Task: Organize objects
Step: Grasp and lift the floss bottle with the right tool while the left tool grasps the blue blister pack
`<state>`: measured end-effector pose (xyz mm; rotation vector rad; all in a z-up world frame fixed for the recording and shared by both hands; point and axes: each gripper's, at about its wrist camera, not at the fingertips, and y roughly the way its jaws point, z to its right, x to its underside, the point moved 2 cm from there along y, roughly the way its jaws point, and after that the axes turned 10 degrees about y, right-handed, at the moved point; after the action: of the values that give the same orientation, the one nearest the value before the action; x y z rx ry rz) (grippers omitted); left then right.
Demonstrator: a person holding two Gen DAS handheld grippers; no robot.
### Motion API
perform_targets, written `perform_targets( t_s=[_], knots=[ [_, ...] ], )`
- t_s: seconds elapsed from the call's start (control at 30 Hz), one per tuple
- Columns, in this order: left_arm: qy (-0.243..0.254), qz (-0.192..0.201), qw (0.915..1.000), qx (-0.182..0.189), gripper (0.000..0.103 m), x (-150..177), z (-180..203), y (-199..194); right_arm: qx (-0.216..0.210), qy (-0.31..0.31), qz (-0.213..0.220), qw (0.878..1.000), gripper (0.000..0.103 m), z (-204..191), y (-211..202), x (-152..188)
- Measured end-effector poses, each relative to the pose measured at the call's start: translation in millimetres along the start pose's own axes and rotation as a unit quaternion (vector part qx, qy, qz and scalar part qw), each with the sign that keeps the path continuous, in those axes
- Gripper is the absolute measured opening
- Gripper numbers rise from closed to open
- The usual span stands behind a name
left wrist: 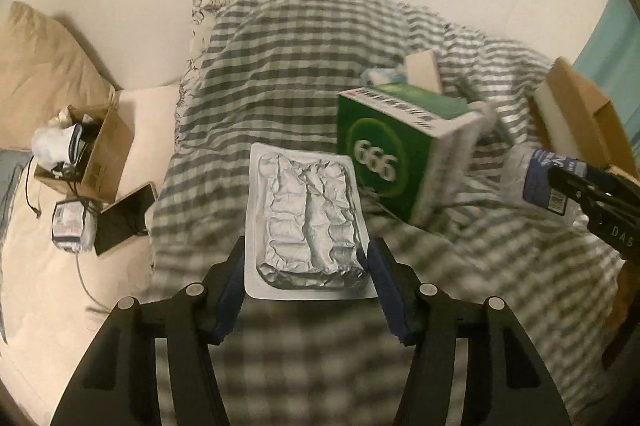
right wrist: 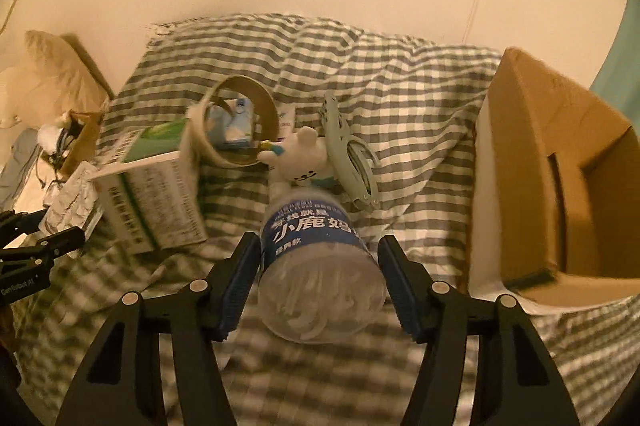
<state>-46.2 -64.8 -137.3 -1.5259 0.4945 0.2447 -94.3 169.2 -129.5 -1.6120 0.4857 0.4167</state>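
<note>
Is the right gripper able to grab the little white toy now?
Probably not: the right gripper is shut on the clear jar, which also sits between it and the white toy.

Left gripper (left wrist: 306,258): black frame, blue-padded fingers (left wrist: 232,290) spread wide and pointing forward and downward — both pads bear on the long edges of a crumpled silver foil blister pack (left wrist: 306,222) held between the jaws.

Right gripper (right wrist: 320,266): same build, jaws equally wide — the pads clasp a clear plastic bottle with a blue label (right wrist: 316,254), base toward the camera.
</note>
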Motion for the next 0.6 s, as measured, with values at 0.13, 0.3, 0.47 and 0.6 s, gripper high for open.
perform_targets(
  t_s=[0.13, 0.3, 0.47, 0.6],
  knots=[
    [0.002, 0.014, 0.9999, 0.003, 0.059, 12, 11, -26, -0.004, -0.007, 0.016, 1.0, 0.06, -1, -36, 5],
    [0.013, 0.043, 0.999, 0.001, 0.059, 12, 28, -71, -0.01, -0.015, 0.044, 0.999, 0.06, 2, -88, 5],
    [0.031, 0.084, 0.996, 0.007, 0.027, -2, 54, -115, -0.015, -0.028, 0.078, 0.996, 0.06, 7, -145, 0],
    [0.038, 0.101, 0.9935, 0.036, 0.022, -24, 81, -136, -0.022, -0.026, 0.103, 0.994, 0.06, 20, -184, -10]
  ],
)
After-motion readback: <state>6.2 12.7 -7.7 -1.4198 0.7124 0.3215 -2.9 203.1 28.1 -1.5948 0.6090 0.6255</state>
